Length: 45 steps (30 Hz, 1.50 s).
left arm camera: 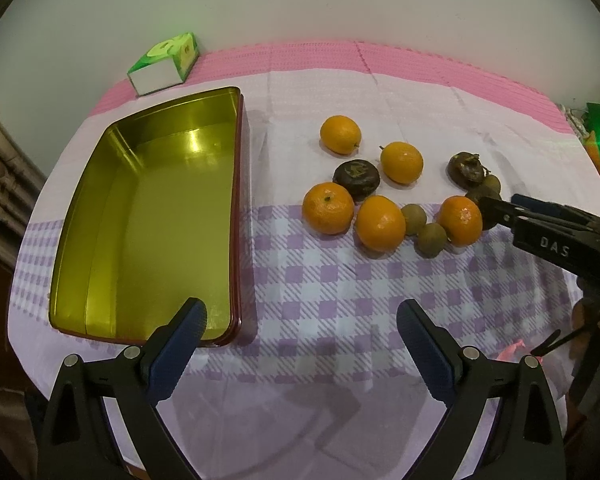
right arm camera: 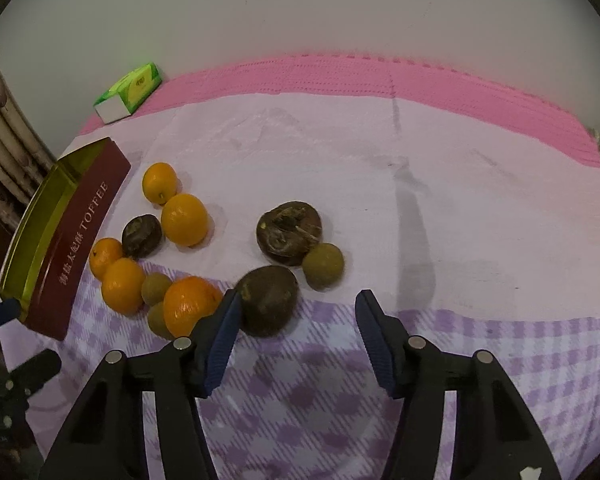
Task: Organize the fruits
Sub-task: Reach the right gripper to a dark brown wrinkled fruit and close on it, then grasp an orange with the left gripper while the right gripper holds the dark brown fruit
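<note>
The right gripper (right arm camera: 296, 312) hung with its jaws spread wide and nothing between them, low over the checked tablecloth (right arm camera: 480, 208). A dark brown fruit (right arm camera: 267, 300) lay just beyond its left finger, touching or nearly touching the blue pad, so it sat left of the gap's centre rather than squarely between the jaws. That fruit looked slightly oval, its long axis running roughly left to right; no stem end could be made out. Closing on it would probably call for a small shift leftward and forward first. An orange (right arm camera: 188, 304) lay just left of it, close enough to be nudged.

The left gripper (left arm camera: 300, 322) was likewise released and empty, near the close right corner of the empty gold tin (left arm camera: 148, 216), well apart from the fruit cluster. The right hand was clearly the nearer one. The tin lay left of all the fruit, its long axis running near to far.
</note>
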Motion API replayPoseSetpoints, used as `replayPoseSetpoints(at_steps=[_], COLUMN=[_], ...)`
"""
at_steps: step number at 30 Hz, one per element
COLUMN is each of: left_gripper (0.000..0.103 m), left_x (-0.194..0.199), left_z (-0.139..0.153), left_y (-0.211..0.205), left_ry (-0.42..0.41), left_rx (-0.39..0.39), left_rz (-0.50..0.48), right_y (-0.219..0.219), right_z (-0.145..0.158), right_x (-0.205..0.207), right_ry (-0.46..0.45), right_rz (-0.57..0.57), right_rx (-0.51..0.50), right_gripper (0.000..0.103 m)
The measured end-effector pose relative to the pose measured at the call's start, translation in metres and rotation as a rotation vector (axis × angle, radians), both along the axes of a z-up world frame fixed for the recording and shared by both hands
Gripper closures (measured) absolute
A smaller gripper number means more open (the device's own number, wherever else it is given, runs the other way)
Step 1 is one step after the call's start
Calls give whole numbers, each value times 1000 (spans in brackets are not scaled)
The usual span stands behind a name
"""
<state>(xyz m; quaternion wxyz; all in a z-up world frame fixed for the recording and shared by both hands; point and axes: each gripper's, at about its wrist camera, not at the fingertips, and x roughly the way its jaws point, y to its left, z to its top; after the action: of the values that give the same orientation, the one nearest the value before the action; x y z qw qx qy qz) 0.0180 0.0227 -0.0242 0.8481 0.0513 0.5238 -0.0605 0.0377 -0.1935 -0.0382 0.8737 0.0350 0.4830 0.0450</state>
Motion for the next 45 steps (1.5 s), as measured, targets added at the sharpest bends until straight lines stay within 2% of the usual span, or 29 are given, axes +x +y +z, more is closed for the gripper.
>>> replayPoseSetpoints(at_steps=[3, 9, 14, 24, 38, 45], left_gripper=[8, 8, 8, 8, 8, 17], left_x=[2, 5, 5, 4, 19, 31], left_z=[-1, -2, -3, 0, 4, 3], left_y=[0, -1, -2, -8, -53, -85], left_ry=[3, 5, 9, 12, 7, 5], left_rx=[1, 3, 1, -24, -73, -61], left_rz=[-1, -1, -4, -19, -130, -188], right_y=[4, 13, 12, 2, -36, -56], right_z=[-5, -10, -10, -7, -7, -8], right_x=[3, 7, 4, -8, -26, -34], right_ry=[10, 21, 13, 13, 35, 36], right_rz=[11, 32, 34, 12, -42, -73], right_rx=[46, 64, 66, -5, -62, -34], right_gripper=[56, 68, 69, 69, 69, 69])
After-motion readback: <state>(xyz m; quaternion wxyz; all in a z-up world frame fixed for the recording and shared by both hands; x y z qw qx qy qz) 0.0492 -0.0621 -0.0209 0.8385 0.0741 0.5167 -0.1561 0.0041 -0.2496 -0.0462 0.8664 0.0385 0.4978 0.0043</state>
